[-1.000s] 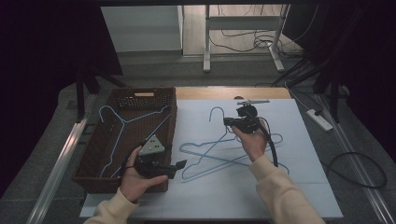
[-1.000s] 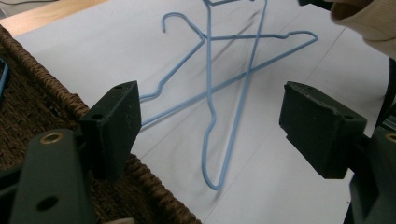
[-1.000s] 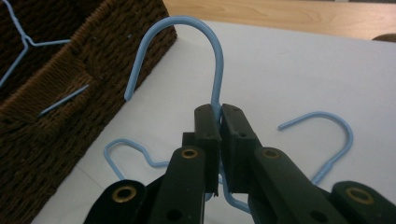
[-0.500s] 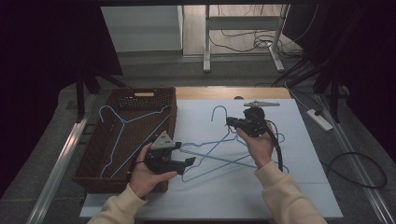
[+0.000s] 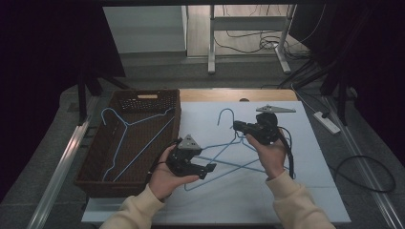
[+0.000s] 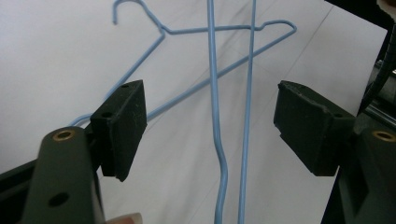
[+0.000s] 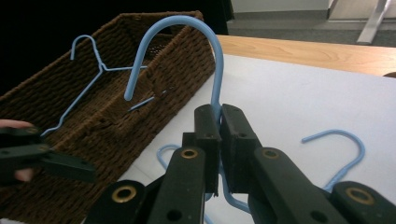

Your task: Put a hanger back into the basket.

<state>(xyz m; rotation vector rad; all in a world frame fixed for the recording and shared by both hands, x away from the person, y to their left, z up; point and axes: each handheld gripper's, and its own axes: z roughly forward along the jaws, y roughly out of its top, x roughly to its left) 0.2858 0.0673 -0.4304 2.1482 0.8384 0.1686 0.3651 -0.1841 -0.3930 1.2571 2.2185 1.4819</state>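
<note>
My right gripper (image 5: 237,126) is shut on the neck of a blue wire hanger (image 5: 226,110). In the right gripper view its hook (image 7: 187,27) curls up above the closed jaws. My left gripper (image 5: 210,168) is open over the white sheet at that hanger's lower end. In the left gripper view two blue wires (image 6: 214,116) run up between its pads (image 6: 119,126), touching neither. A second blue hanger (image 6: 210,30) lies flat on the sheet beyond, and its hook (image 7: 345,136) rests by the right gripper.
A brown wicker basket (image 5: 122,181) stands left of the white sheet (image 5: 305,191), with another blue hanger (image 5: 125,138) inside. A wooden table strip (image 5: 215,94) runs behind. Cables and a power strip (image 5: 327,121) lie on the floor at the right.
My left gripper has moved right from the basket's edge onto the sheet, over the hanger's lower wires. The right gripper, still holding the hook end, has shifted slightly right.
</note>
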